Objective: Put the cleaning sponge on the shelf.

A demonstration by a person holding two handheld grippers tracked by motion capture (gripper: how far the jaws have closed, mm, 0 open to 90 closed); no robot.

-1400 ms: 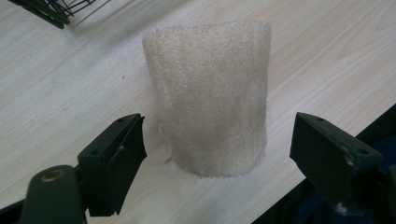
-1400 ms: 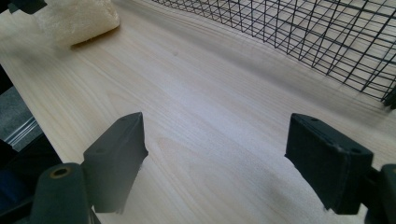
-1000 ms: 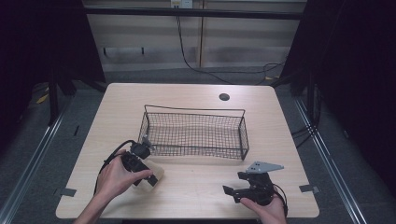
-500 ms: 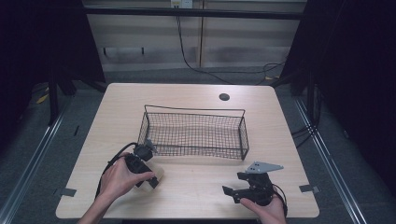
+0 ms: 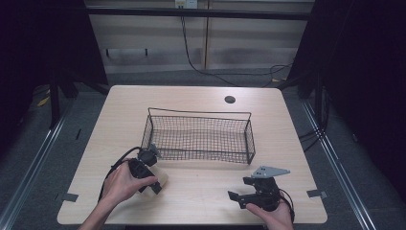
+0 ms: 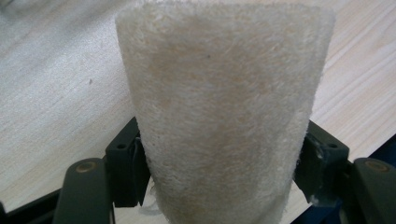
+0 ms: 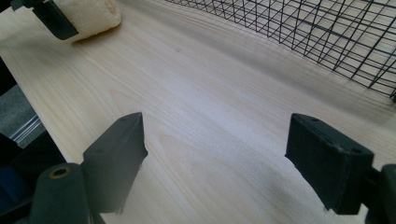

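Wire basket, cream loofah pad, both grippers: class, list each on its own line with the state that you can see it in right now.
Wire basket: upright on the table, open-topped, nothing inside.
Cream loofah pad: clamped at its sides between the left gripper's jaws, just above or on the tabletop; contact unclear.
Left gripper: shut on the pad, near the basket's front left corner.
Right gripper: jaws wide apart, holding nothing, over bare wood.
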